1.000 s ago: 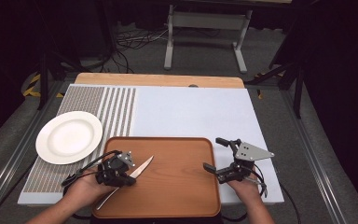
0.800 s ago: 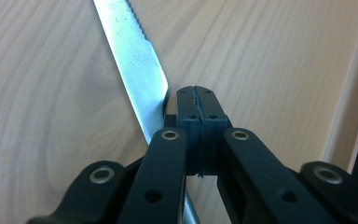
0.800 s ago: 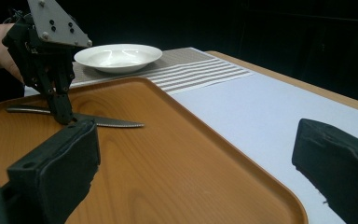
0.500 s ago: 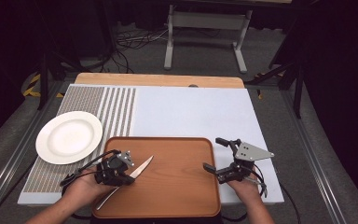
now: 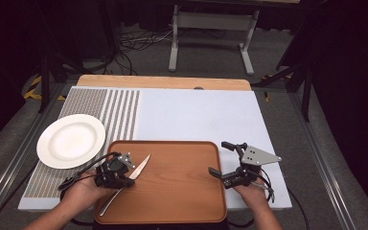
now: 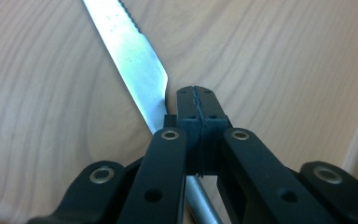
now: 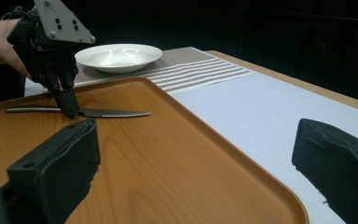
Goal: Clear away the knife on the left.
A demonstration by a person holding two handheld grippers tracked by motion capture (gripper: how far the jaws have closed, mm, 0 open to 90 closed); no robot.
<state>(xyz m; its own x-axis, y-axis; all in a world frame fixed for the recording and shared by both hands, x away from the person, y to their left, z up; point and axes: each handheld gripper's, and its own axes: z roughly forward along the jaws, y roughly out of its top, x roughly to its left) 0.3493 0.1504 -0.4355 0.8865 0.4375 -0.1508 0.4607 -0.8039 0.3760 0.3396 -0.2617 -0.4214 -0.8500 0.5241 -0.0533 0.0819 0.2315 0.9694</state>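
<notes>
The high view looks forward and down from above the person's side of the bench (image 5: 211,115), taking in the whole top and the floor beyond. The left gripper view sits very close over the brown wooden tray (image 6: 270,60), looking down along its own jaws at the serrated steel table knife (image 6: 130,60). The right gripper view lies low and near level, facing across the same tray (image 7: 168,154) toward the round white plate (image 7: 119,56). All three views share the tray and the knife.

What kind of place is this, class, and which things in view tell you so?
Probably a recording lab, not a dining room: a table against black surrounds, cables on the floor, and a plate, tray and knife laid out for practice.
</notes>
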